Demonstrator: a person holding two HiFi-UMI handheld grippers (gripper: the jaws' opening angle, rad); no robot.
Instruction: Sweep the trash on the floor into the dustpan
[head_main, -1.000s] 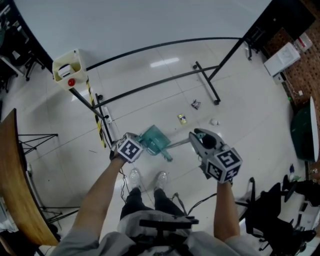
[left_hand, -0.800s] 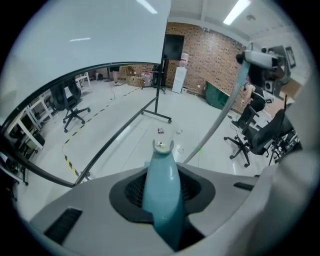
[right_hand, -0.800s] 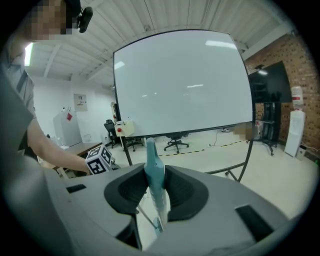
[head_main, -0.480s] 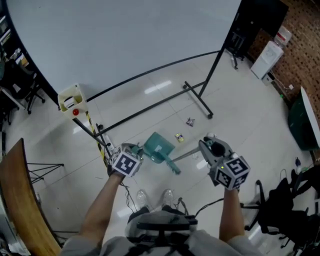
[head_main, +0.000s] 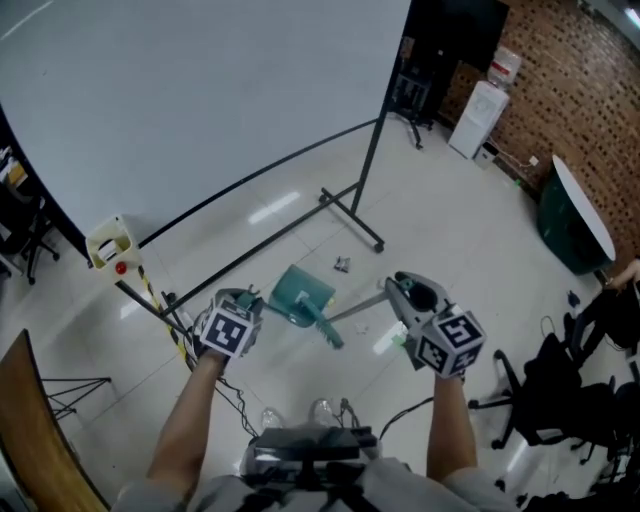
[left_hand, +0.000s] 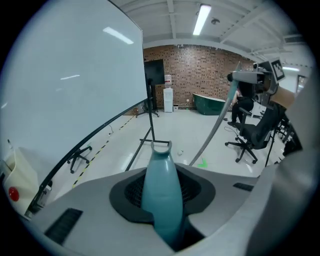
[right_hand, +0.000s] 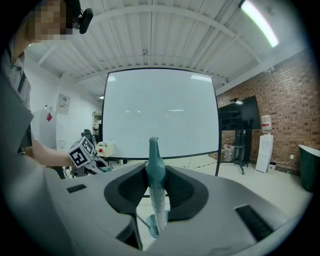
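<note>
Left gripper (head_main: 246, 302) jaws pinch the teal dustpan (head_main: 302, 290) by its handle. Right gripper (head_main: 402, 288) jaws pinch the broom (head_main: 355, 309) by its grip — I hold both clear of the floor, probably to reposition them. The trash (head_main: 342, 265) lies on the tiles just beyond the dustpan.

Grey short sleeves (head_main: 150, 497) are seen along the lower edge of the head view, and the forearms are left bare. A black mount (head_main: 310, 440) is worn at the chest, lower centre, and white shoes (head_main: 322, 408) are glimpsed just above it. The left tool (head_main: 252, 300) and the right tool (head_main: 398, 285) are cased in light grey. Each is capped by a cube (head_main: 225, 331) printed with black-and-white square markers, and a dark oval recess is moulded round the jaws
</note>
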